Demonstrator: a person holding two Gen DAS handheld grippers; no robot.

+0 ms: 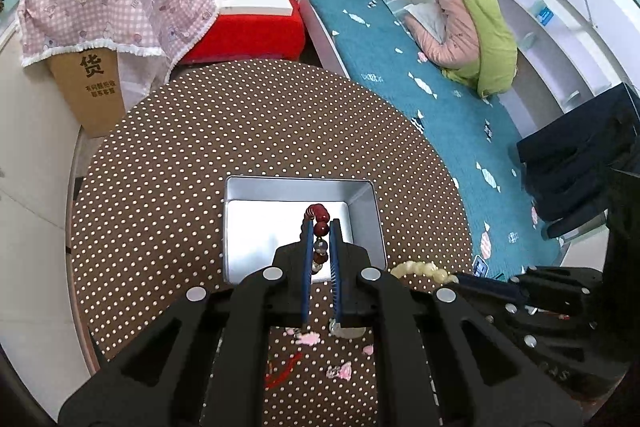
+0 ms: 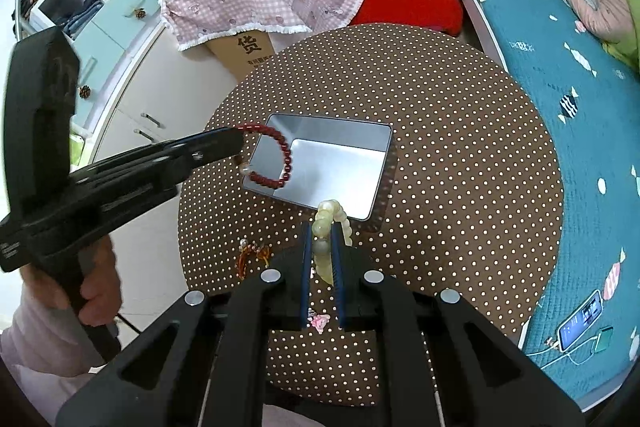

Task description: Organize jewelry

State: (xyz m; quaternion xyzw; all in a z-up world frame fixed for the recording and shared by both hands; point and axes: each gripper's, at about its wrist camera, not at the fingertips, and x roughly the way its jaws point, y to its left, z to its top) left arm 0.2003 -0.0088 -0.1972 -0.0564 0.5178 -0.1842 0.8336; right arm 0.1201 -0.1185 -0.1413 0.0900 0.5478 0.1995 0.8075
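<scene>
Over the open tin (image 1: pixel 366 203), the left gripper (image 1: pixel 320 227) is clamped on a red bracelet (image 1: pixel 319 221), which hangs from its tips above the tin's near-left corner. Just right of it, the right gripper (image 2: pixel 321 233) pinches a pale bracelet (image 2: pixel 329 231) short of the tin's near edge. Small trinkets (image 2: pixel 251 255) lie on the dotted table (image 2: pixel 460 147) beneath both.

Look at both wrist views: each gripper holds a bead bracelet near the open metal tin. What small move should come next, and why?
Probably open the left gripper to drop the red bracelet. It hangs over the empty tin, pinched at one side, so it should fall inside. The right gripper holds the pale bracelet just short of the tin's near edge, so it would follow.
</scene>
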